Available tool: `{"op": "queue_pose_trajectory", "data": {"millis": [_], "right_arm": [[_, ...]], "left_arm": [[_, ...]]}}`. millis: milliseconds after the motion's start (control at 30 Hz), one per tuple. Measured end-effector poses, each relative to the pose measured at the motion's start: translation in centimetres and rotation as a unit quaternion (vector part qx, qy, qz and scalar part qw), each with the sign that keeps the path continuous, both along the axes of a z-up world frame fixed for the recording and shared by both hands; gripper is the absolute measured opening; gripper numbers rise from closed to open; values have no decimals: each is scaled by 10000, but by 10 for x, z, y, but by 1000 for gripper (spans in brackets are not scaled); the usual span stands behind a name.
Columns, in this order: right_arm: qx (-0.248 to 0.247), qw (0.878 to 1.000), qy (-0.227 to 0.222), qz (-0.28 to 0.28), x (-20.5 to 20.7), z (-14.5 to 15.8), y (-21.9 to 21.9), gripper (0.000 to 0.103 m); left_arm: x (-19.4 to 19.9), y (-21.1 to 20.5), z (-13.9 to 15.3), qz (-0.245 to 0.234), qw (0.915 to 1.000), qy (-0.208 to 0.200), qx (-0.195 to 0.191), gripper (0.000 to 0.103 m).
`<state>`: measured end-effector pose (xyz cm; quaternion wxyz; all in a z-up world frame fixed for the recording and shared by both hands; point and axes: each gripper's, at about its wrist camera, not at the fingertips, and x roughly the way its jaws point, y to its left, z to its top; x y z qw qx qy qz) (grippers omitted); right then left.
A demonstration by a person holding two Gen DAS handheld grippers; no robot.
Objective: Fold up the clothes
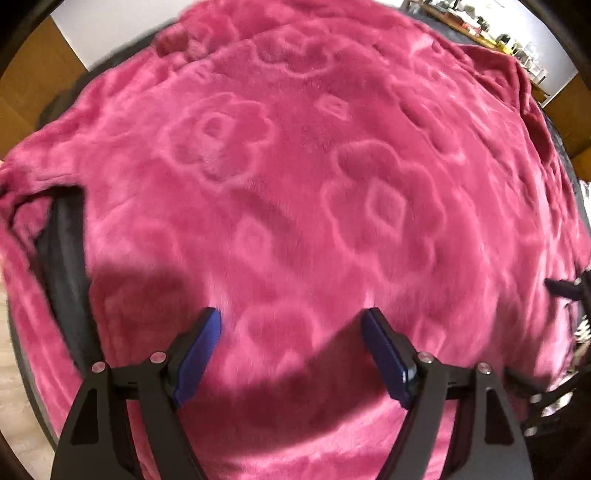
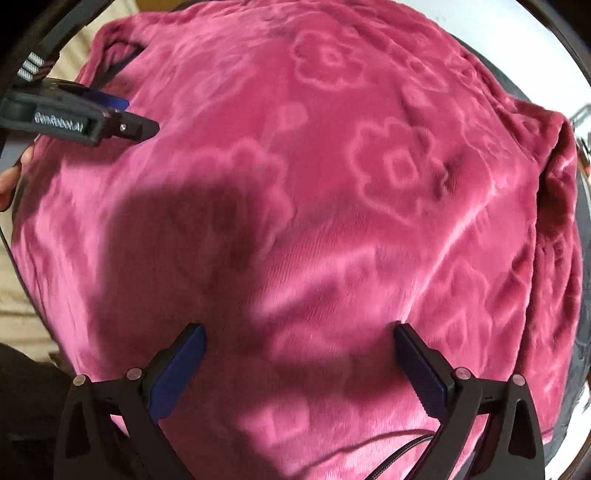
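Observation:
A pink fleece garment (image 1: 314,177) with embossed flowers lies spread over a dark round surface and fills both views (image 2: 332,206). My left gripper (image 1: 291,321) hovers just above the cloth, open and empty, blue pads apart. My right gripper (image 2: 299,336) is also open and empty above the cloth. The left gripper shows side-on at the left edge of the right wrist view (image 2: 144,127). A tip of the right gripper shows at the right edge of the left wrist view (image 1: 554,284). A folded edge of the garment runs down the right side (image 2: 554,206).
The dark surface's rim (image 1: 66,236) shows under the garment at the left. Pale floor (image 2: 22,266) lies beyond the left edge. A white wall (image 1: 110,33) and a cluttered shelf (image 1: 517,40) stand at the back. A black cable (image 2: 402,450) hangs near my right gripper.

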<state>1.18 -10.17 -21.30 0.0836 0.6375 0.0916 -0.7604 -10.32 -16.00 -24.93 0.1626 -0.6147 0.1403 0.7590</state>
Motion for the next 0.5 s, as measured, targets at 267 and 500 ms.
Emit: {"op": "queue_pose_trajectory", "data": {"millis": [267,500], "right_arm": [[3,9998,201,40,44,4,7,102],[-80,9993,359,40,80,8,15,102]], "left_arm": [[45,-33,-2,496,9980,367,121,84],[68,-48,-3,588,9960,665,40,87]]}}
